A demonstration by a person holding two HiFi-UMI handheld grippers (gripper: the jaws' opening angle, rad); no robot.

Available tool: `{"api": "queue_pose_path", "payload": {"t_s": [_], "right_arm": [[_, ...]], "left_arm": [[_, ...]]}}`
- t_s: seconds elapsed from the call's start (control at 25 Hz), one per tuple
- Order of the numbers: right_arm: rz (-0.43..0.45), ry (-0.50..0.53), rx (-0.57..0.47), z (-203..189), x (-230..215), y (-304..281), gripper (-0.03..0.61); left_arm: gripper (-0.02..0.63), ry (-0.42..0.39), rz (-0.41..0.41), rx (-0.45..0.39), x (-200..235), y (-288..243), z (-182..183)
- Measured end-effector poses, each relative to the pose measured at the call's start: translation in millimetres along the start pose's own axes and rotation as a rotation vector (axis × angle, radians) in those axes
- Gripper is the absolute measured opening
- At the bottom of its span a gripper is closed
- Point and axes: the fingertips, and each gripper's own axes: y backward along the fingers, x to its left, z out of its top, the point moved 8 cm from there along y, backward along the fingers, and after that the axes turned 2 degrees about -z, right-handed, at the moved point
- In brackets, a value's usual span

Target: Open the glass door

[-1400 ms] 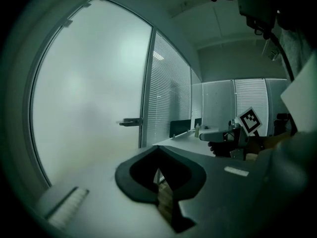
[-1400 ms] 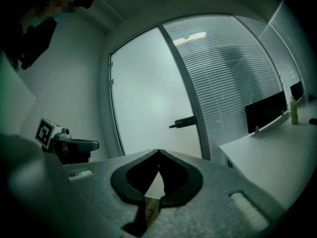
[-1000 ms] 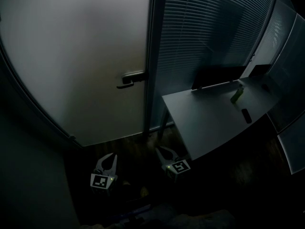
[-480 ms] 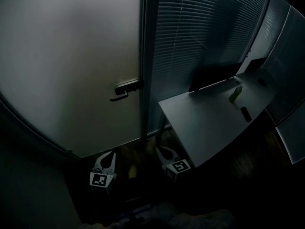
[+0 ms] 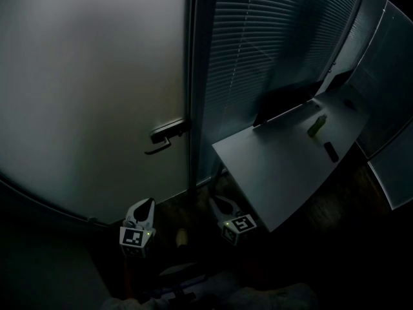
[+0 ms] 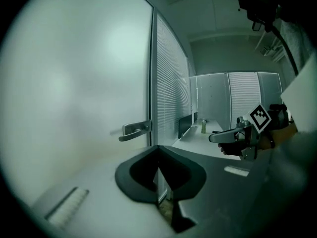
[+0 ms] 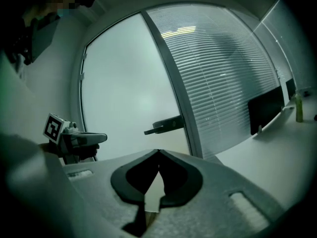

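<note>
well, the room is rather dark. the glass door (image 5: 97, 89) is frosted and fills the upper left of the head view; it is closed against its dark frame post (image 5: 193, 76). its handle (image 5: 166, 134), a dark lever, sits at the right edge of the door, a little left of the frame's centre, and points to the left. nothing touches it.

the left tongs (image 5: 147, 203) are at the bottom of the frame, left of centre, low before the door and well apart from the handle. their own view shows the two tips pressed together with nothing between them; the handle appears above and a little left of the tips. the right tongs (image 5: 217, 203) are at the bottom centre, near the corner of the desk (image 5: 277, 173), also closed tip to tip and empty. in their view the handle is just above the tips, and the left tongs appear at the left edge with their marker cube (image 7: 53, 127).

right of the door are lowered blinds (image 5: 271, 37). the desk stands before them in the right half of the frame. on it are a dark monitor (image 5: 284, 101) at the back, a small greenish bottle (image 5: 317, 126) and a small dark thing (image 5: 330, 151) which i cannot identify.
</note>
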Motion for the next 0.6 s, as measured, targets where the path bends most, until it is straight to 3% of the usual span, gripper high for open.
{"api": "queue_pose_path", "payload": {"t_s": [0.24,0.6], "right_arm": [[-0.038,-0.015,-0.018,-2,-11,-26,0.002],[-0.11,-0.055,-0.033,1,-20,-49,0.002]], "left_arm": [[0.005,-0.092,-0.038,0.006,34,-33,21],[0.008,-0.409,-0.058,0.059,71,-88,47]]}}
